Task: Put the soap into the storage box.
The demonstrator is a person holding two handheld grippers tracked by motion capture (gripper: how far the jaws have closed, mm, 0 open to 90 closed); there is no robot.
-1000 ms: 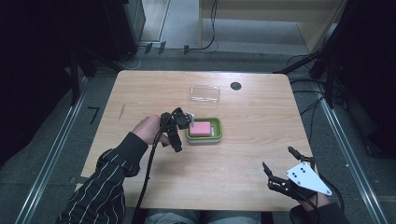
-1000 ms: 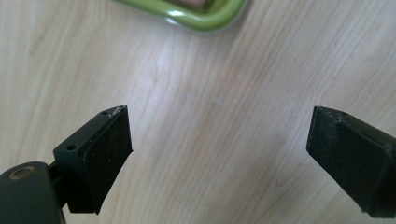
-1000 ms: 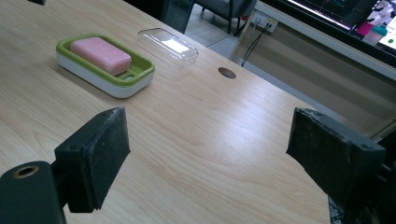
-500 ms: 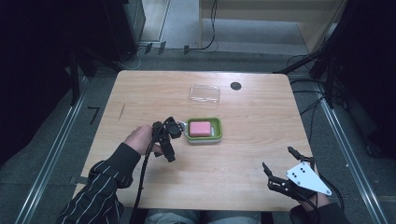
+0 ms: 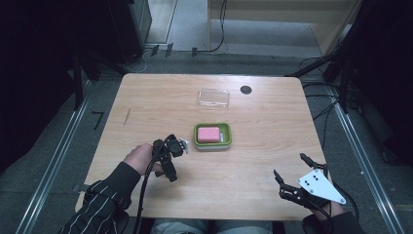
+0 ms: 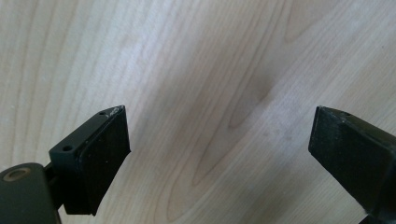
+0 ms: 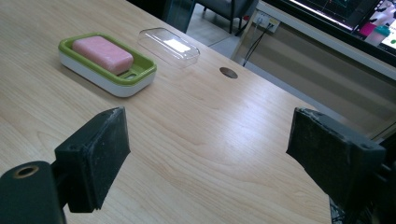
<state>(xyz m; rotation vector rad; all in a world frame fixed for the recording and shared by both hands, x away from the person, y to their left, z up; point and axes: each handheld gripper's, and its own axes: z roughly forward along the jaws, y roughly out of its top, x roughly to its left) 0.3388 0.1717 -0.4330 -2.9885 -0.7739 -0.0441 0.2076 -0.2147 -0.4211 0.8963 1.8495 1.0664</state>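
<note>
The clear lid [image 5: 214,97] should be picked up slowly by its edges, kept flat, and set down straight on the green soap dish [image 5: 213,137] so the pink soap [image 5: 208,134] is covered. The left gripper [image 5: 169,155] is spread wide with nothing in it, just left of the dish; the right gripper [image 5: 291,178], also wide and bare, is held well apart near the table's front edge, and the lid is found behind the dish
</note>
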